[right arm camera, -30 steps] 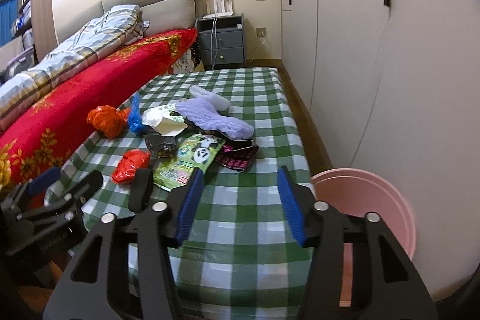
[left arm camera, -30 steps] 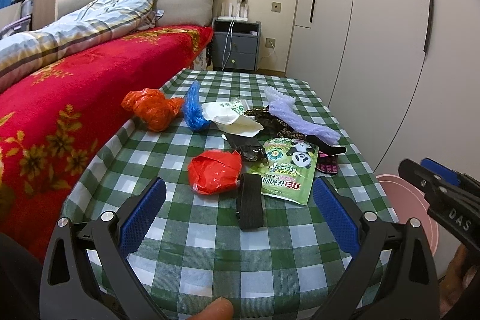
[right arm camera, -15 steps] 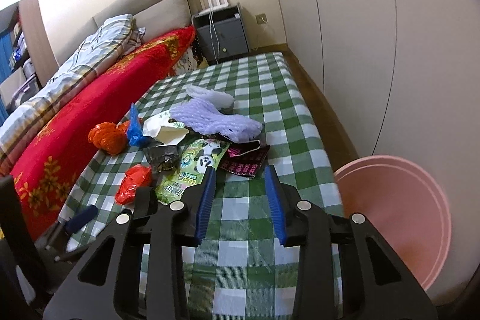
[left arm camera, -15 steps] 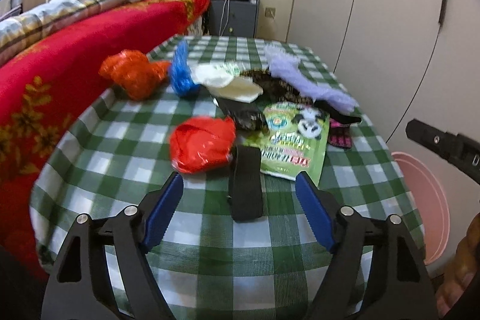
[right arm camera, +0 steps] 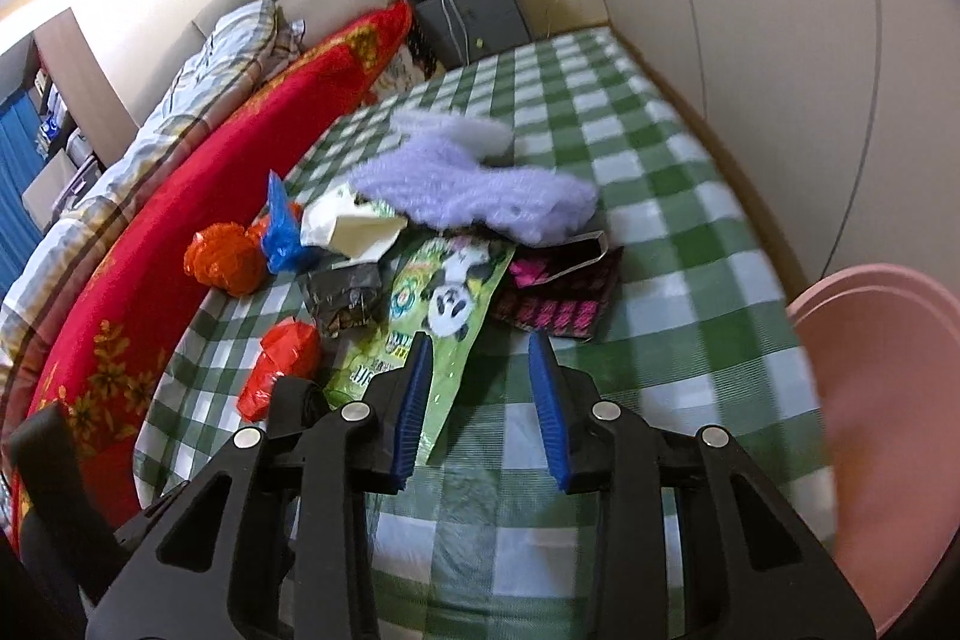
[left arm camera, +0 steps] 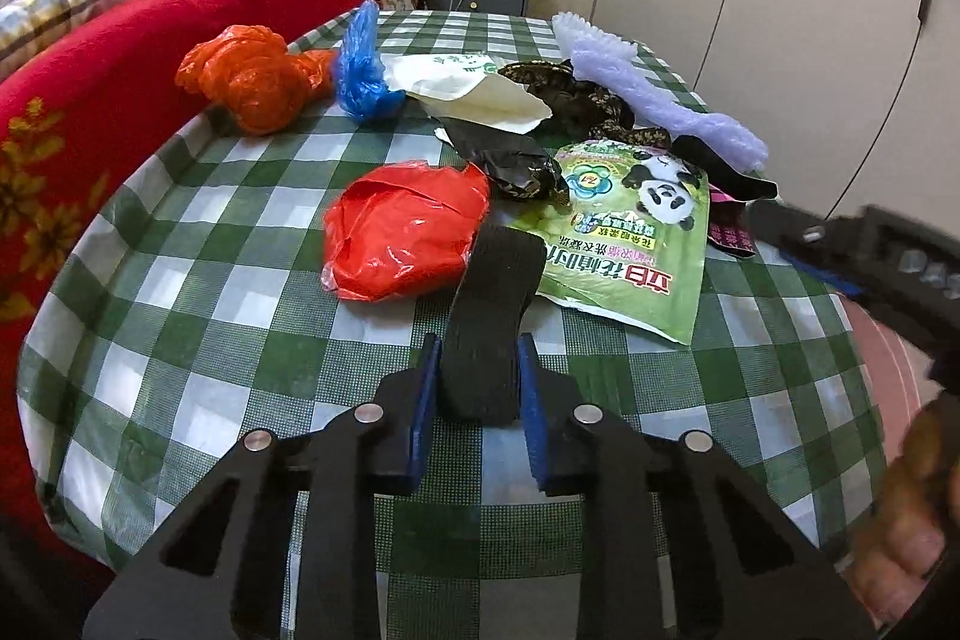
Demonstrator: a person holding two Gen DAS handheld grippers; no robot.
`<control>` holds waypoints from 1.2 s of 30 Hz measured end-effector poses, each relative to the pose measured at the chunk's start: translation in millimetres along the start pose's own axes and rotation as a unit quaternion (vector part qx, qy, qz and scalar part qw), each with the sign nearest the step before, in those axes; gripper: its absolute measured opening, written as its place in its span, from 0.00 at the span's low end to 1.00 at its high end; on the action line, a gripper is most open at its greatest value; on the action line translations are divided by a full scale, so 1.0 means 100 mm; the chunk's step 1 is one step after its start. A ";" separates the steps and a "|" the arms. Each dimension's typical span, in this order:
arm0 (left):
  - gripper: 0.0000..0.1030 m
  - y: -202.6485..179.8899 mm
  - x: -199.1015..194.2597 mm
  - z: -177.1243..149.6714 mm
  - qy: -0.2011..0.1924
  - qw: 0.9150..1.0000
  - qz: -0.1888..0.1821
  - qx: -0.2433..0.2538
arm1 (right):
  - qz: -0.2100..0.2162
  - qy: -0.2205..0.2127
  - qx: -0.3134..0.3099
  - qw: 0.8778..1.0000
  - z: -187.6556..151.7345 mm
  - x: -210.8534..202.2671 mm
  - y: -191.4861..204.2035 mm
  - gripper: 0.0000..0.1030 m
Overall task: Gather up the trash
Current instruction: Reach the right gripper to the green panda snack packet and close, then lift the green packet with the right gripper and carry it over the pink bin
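Left gripper (left arm camera: 474, 370) had just been closing, pads clamping the black strip (left arm camera: 489, 316). Right gripper (right arm camera: 480, 376) stood unclenched above the green pouch (right arm camera: 447, 304), holding nothing.

Left gripper (left arm camera: 475, 376) jaws, just closing, flank the black strap (left arm camera: 489, 316) on the checked tablecloth (left arm camera: 240, 340).

The pink bin (right arm camera: 888, 400) runs off the picture's right edge, its near side smeared by blur.

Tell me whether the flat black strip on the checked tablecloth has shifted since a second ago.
No. The flat black strip still lies between the red plastic bag and the green panda pouch; only the left gripper came down, its jaws closing around it.
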State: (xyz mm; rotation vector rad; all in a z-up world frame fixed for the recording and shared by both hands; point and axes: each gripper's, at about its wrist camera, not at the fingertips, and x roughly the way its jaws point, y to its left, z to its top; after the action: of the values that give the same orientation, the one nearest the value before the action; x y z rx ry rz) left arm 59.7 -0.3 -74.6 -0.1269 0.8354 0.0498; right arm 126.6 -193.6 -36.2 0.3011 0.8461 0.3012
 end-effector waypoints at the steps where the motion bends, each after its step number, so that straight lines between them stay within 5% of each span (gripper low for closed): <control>1: 0.24 0.01 -0.01 0.00 -0.001 1.000 0.001 -0.001 | 0.002 0.006 0.000 1.000 -0.01 0.06 0.01 0.33; 7: 0.23 0.07 0.02 0.05 -0.002 1.000 0.008 -0.013 | 0.016 0.032 -0.002 0.999 -0.08 0.31 0.08 0.31; 9: 0.23 0.09 0.03 0.05 0.000 1.000 0.007 -0.016 | 0.022 0.037 -0.003 0.999 -0.09 0.34 0.09 0.14; 12: 0.23 0.09 0.01 0.06 -0.003 1.000 0.006 -0.017 | 0.034 0.030 -0.012 0.999 -0.07 0.29 0.13 0.04; 21: 0.23 0.10 -0.12 0.11 -0.023 0.999 -0.002 -0.023 | 0.041 -0.011 -0.073 0.996 0.00 -0.06 0.41 0.01; 36: 0.23 -0.02 -0.48 0.11 -0.064 0.997 -0.039 -0.005 | -0.008 -0.067 -0.125 0.990 -0.09 -0.99 0.49 0.01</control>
State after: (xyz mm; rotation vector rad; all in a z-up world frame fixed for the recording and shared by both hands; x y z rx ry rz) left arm 35.7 -1.1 -31.7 -0.1639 0.7024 -0.0117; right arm 50.7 -184.8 44.0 0.0805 0.6694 0.3639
